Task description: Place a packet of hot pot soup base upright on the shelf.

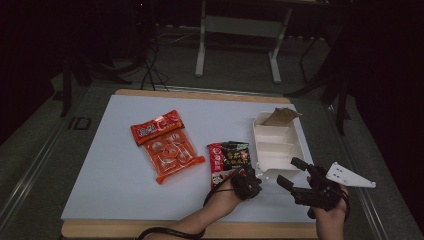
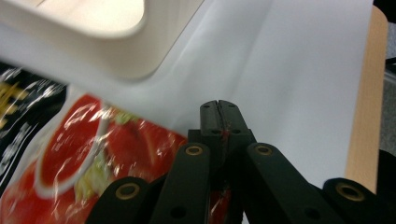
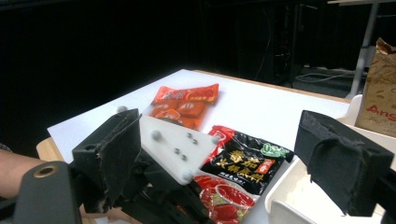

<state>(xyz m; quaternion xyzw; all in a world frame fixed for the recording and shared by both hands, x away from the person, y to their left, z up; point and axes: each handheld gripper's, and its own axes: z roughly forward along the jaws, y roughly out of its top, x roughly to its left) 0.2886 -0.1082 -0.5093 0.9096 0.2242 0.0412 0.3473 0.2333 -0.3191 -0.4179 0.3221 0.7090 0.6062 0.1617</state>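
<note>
A black and red food packet (image 1: 229, 156) lies flat at mid-table, just left of a white compartment tray (image 1: 256, 140). My left gripper (image 1: 248, 179) sits at the packet's near right corner. In the left gripper view its jaws (image 2: 218, 105) are pressed together with a red sliver of the packet (image 2: 84, 154) pinched between them, and the tray's corner (image 2: 116, 51) is close ahead. My right gripper (image 1: 290, 171) hovers open beside the tray's near end. Its wide-apart jaws (image 3: 219, 135) frame the packet (image 3: 243, 161) and the tray's rim (image 3: 285, 186).
An orange-red multipack of snacks (image 1: 167, 145) (image 3: 184, 105) lies left of centre. A brown packet (image 1: 280, 116) (image 3: 379, 88) leans in the tray's far compartment. The white board has a wooden edge (image 1: 200, 231) along the near side. Dark floor and a stand's legs lie beyond.
</note>
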